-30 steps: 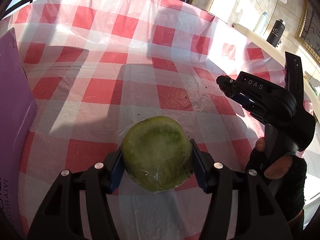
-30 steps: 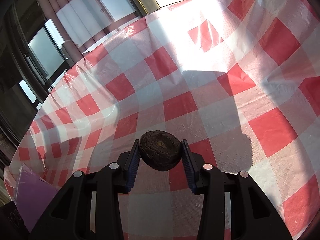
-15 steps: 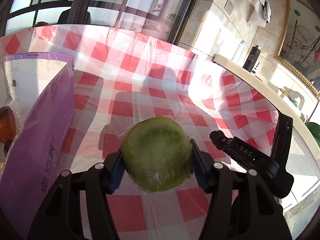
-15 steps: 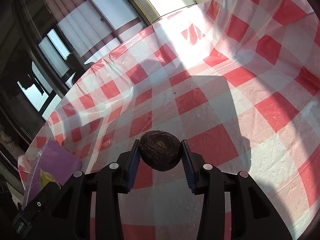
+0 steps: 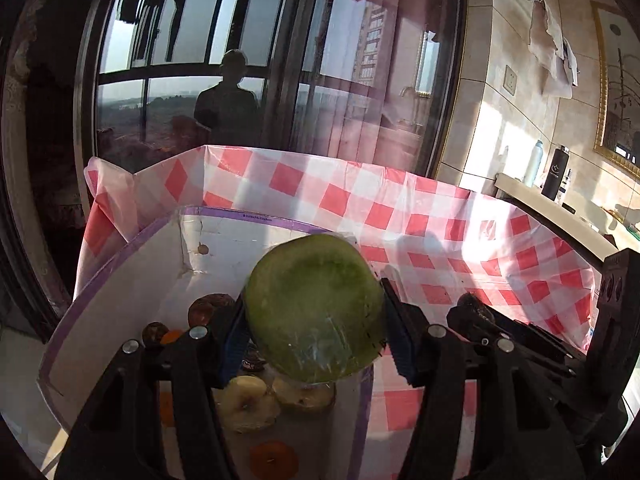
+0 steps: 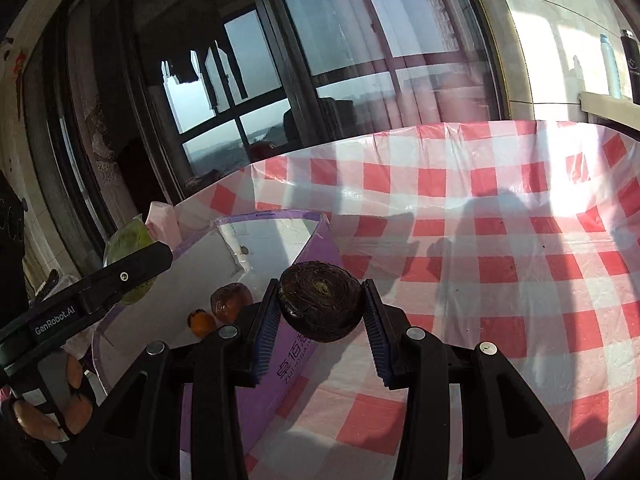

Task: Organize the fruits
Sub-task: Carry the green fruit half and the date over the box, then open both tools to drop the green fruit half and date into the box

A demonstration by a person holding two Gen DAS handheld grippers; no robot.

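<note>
Leftmost in the left wrist view, the purple-edged box [image 5: 120, 264] fills the lower left of the frame, its white inner wall sunlit. On its floor lie several fruits: a dark brown one [image 5: 208, 306] near the far wall, two pale apples [image 5: 248, 402] low in the centre, and an orange one [image 5: 274, 460] at the bottom edge. At centre frame the left gripper [image 5: 316, 328] has its fingers [image 5: 234, 340] pressed on either side of a big green fruit [image 5: 316, 304] wrapped in clear film, held above the box's open top. To the right, the red-and-white checked cloth on the table [image 5: 440, 216] runs toward the frame's right edge, where the dark body of the other tool shows.

Similarly, in the right wrist view the left tool crosses the lower left of the frame with the green fruit [image 6: 126, 248] at its tip. Right of it sits the box [image 6: 304, 248], a brown fruit and a small orange one inside. At centre the right gripper [image 6: 320, 312] has its fingers [image 6: 266, 320] closed narrowly on a dark, wrinkled round fruit [image 6: 320, 304], which hangs over the box's near purple wall. Checked cloth fills the right half.
</note>
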